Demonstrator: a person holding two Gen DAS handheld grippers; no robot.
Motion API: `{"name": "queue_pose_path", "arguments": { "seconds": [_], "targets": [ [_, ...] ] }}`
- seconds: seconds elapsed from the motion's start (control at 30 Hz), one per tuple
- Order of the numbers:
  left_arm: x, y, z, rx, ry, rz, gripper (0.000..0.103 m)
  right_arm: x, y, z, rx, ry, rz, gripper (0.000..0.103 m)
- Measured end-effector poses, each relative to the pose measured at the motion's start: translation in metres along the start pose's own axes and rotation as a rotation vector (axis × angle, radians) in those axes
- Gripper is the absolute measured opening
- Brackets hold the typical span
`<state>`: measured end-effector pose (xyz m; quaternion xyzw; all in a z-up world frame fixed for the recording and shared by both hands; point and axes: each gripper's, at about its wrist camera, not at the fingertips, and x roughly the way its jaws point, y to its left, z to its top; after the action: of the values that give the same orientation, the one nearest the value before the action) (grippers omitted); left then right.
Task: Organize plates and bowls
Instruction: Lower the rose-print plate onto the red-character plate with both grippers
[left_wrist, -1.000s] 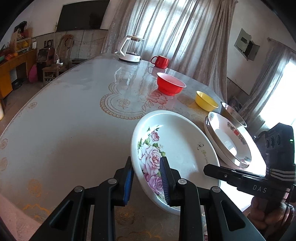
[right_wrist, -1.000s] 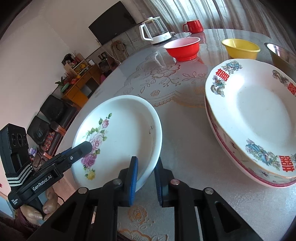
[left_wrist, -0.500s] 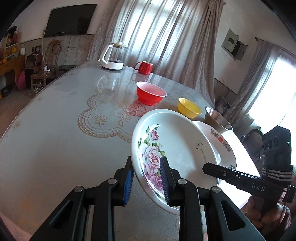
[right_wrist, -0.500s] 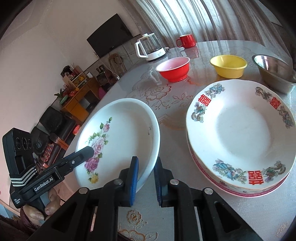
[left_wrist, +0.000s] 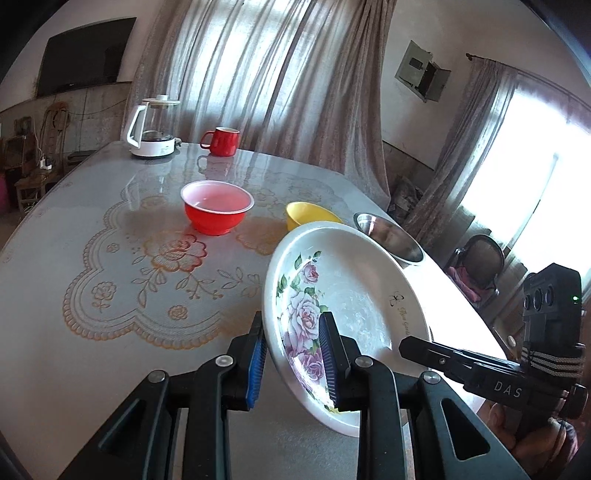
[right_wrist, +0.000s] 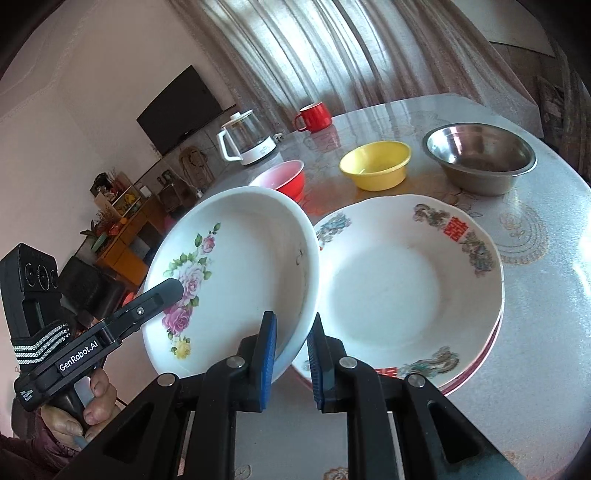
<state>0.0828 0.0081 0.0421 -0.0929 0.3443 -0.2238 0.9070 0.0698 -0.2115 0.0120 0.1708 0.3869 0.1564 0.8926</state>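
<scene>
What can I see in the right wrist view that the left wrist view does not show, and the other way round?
Only the right wrist view shows the stacked plates with red characters.

Only the left wrist view shows the bright window and a wall box.

Both show the rose plate, clamped by the left gripper and right gripper, and the red bowl.

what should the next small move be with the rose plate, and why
Probably carry the rose plate a little further over the stacked plates and level it before lowering. Both the left gripper and the right gripper clamp its rim, it hangs tilted above the table, and it only overlaps the stack's near edge.
</scene>
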Motion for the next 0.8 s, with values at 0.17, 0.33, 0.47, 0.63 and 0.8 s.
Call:
{"name": "queue_pose_path", "arguments": {
  "seconds": [0.17,0.33,0.47,0.63,0.8],
  "targets": [
    [0.026,-0.017,0.007,0.029,0.033,-0.028,0.027,-0.009,-0.023,0.006,0.033,-0.022,-0.053,0.015],
    [0.048,-0.032,0.005,0.058,0.079,-0.041,0.027,-0.009,-0.045,0.007,0.071,-0.022,-0.101,0.015],
    [0.062,-0.042,0.003,0.080,0.107,-0.049,0.027,-0.008,-0.059,0.008,0.097,-0.017,-0.135,0.015],
    [0.077,-0.047,0.002,0.083,0.147,-0.059,0.027,-0.008,-0.072,0.009,0.120,-0.018,-0.174,0.015],
    [0.088,-0.049,-0.002,0.100,0.170,-0.036,0.027,-0.006,-0.077,0.010,0.119,-0.013,-0.202,0.015]
  ]
}}
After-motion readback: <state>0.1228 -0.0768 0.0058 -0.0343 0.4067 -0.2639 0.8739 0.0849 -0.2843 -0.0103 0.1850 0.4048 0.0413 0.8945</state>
